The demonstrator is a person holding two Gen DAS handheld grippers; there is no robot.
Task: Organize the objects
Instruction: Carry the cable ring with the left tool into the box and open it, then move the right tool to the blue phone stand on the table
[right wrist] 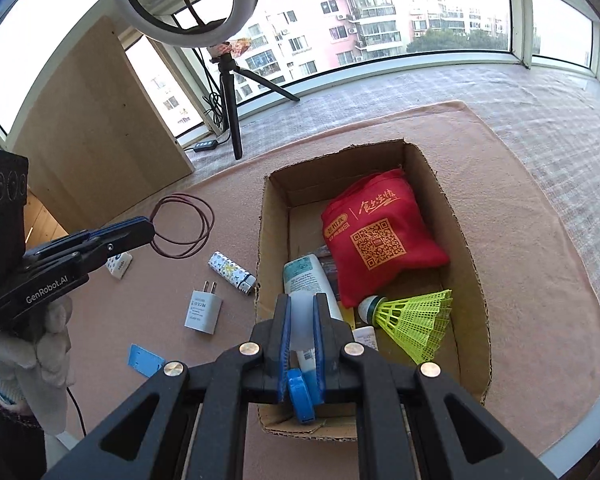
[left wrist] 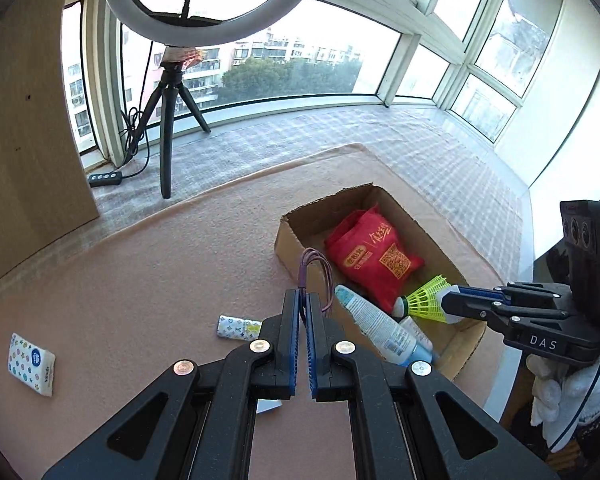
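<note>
My left gripper (left wrist: 305, 295) is shut on a coiled purple cable (left wrist: 318, 266), held above the pink mat just left of the cardboard box (left wrist: 288, 236). In the right wrist view the same gripper (right wrist: 151, 229) holds the cable loops (right wrist: 188, 226) in the air. My right gripper (right wrist: 302, 300) hovers over the near end of the box (right wrist: 270, 216), slightly open, with a white bottle (right wrist: 304, 270) lying below the gap. A red bag (right wrist: 380, 236) and a yellow shuttlecock (right wrist: 416, 320) also lie in the box.
On the mat (right wrist: 520, 220) left of the box lie a patterned lighter (right wrist: 232, 272), a white charger plug (right wrist: 202, 308), a blue card (right wrist: 146, 360) and a tissue pack (left wrist: 31, 364). A ring-light tripod (left wrist: 168, 120) and a wooden board (left wrist: 28, 140) stand behind.
</note>
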